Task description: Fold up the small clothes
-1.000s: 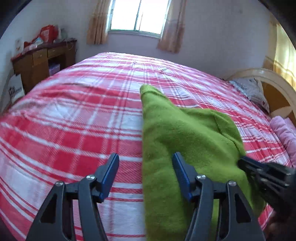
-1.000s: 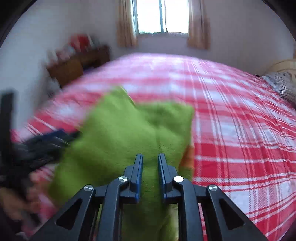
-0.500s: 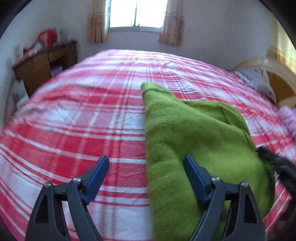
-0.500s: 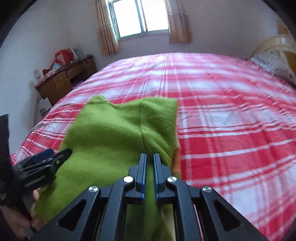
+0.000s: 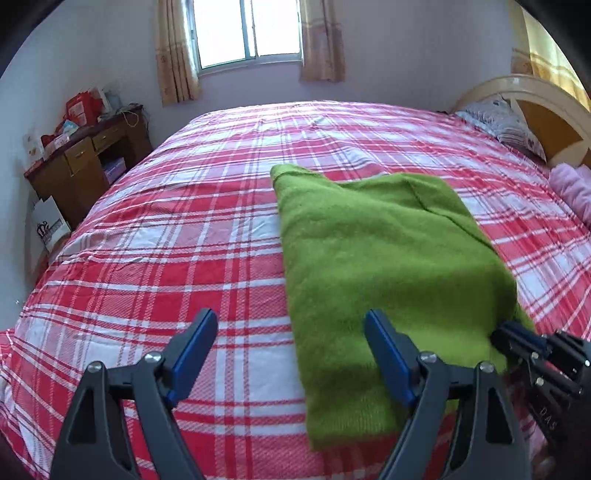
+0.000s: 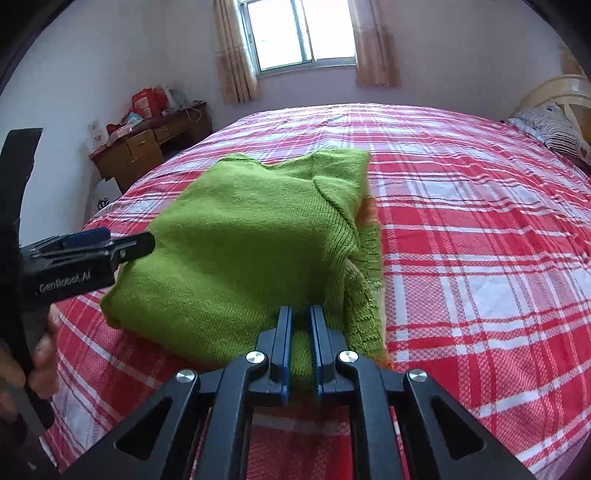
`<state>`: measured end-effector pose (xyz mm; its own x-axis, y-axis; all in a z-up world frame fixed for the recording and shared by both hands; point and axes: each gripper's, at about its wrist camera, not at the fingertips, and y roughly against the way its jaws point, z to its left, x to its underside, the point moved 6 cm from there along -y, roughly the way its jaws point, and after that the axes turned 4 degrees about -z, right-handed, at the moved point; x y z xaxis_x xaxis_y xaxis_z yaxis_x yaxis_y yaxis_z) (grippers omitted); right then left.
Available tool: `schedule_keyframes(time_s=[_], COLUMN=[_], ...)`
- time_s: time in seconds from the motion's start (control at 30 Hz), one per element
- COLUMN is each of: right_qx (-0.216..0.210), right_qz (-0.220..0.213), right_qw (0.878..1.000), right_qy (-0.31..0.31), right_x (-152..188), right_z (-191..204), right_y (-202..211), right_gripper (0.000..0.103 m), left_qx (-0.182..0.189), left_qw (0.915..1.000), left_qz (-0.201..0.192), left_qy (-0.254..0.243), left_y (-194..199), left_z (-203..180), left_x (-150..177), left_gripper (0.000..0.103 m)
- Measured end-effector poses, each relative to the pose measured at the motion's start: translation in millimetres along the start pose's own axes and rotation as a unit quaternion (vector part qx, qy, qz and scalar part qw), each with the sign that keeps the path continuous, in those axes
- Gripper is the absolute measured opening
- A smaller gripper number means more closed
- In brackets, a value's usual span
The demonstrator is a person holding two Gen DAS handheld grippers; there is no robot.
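A folded green knit sweater (image 5: pixel 384 266) lies on the red plaid bed (image 5: pixel 177 236). My left gripper (image 5: pixel 291 354) is open wide and empty, just above the sweater's near left edge; its right finger is over the cloth. My right gripper (image 6: pixel 300 321) is shut on the sweater's (image 6: pixel 240 243) near edge, green knit pinched between the blue pads. The right gripper also shows in the left wrist view (image 5: pixel 517 339) at the sweater's right corner. The left gripper shows in the right wrist view (image 6: pixel 122 243) at the sweater's left side.
A wooden desk (image 5: pixel 85 162) with red boxes stands left of the bed. A window with curtains (image 5: pixel 247 33) is on the far wall. A headboard (image 5: pixel 535 110), a patterned pillow (image 5: pixel 502 122) and pink cloth (image 5: pixel 572 188) are at the right.
My left gripper has opened wider and drawn back a little. My right gripper has closed tighter on the sweater's edge and lowered it, so the sweater lies flatter on the bed.
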<state>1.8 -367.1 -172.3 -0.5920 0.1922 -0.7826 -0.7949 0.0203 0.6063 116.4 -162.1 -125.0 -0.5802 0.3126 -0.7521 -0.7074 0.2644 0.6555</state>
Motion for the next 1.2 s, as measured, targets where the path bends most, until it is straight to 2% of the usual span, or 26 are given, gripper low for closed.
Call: schedule_keyframes(time_s=[0.13,0.23,0.27,0.3,0.37,0.4,0.47,0.53,0.6,0.73,0.83,0.87,0.9,0.97,1.0,1.1,1.17,1.2], right_qx=[-0.005,-0.012,-0.014,-0.017,-0.027,-0.029,-0.036,-0.046,-0.059,-0.058,-0.066,-0.065,-0.07,-0.087,-0.094,-0.143,-0.15,-0.148], right_qz=[0.006,0.005,0.0,-0.006,-0.02,-0.027,-0.048,-0.048,-0.045,-0.012,0.014,0.027,0.042,0.053,0.041,0.049,0.054,0.057], right_qw=[1.0,0.998,0.998,0.997,0.994,0.992,0.987,0.983,0.982,0.986,0.989,0.989,0.988,0.986,0.987,0.982,0.981,0.981], right_qy=[-0.008,-0.054,-0.065,-0.076,-0.102,-0.116,-0.149,-0.169,-0.174,-0.157,-0.133,-0.129,-0.128,-0.132,-0.126,-0.11,-0.108,-0.113], right_x=[2,-3,-2,-4,-13,-17,-28,-38,-49,-63,-71,-71,-69,-62,-62,-58,-56,-56], right_z=[-2,-11,-12,-16,-28,-35,-50,-61,-65,-65,-61,-61,-60,-56,-53,-41,-40,-41], right_y=[10,25,32,37,45,49,54,49,36,-9,-47,-63,-76,-91,-89,-88,-88,-90], right_gripper=[0.01,0.011,0.017,0.024,0.075,0.08,0.081,0.081,0.081,0.081,0.081,0.081,0.081,0.081,0.081,0.081,0.078,0.073], left_qx=[-0.014,-0.011,-0.001,0.026,0.077,0.098,0.127,0.145,0.166,0.2,0.216,0.218,0.224,0.221,0.225,0.244,0.237,0.23], left_qw=[0.9998,0.9999,1.0,0.9996,0.9965,0.9941,0.9893,0.9857,0.9805,0.9638,0.9526,0.9521,0.9578,0.9652,0.9644,0.9574,0.9606,0.964], left_qz=[-0.005,-0.001,0.0,0.0,0.004,0.006,0.01,0.004,0.018,0.052,0.097,0.098,0.068,0.067,0.066,0.067,0.065,0.064], left_qy=[-0.012,-0.006,-0.002,0.008,0.032,0.046,0.071,0.086,0.103,0.168,0.191,0.191,0.167,0.122,0.123,0.139,0.129,0.118], left_y=[5,4,4,4,4,3,-3,-13,-31,-68,-97,-101,-96,-92,-91,-91,-89,-87], left_z=[6,11,13,14,17,20,25,26,24,22,11,7,1,-10,-10,-9,-14,-17], left_x=[-1,-3,-4,-8,-15,-20,-30,-42,-50,-47,-27,-21,-22,-19,-19,-20,-19,-20], left_gripper=[0.09,0.09,0.09,0.09,0.09,0.092,0.093,0.093,0.093,0.093,0.093,0.098,0.102,0.103,0.103,0.102,0.101,0.093])
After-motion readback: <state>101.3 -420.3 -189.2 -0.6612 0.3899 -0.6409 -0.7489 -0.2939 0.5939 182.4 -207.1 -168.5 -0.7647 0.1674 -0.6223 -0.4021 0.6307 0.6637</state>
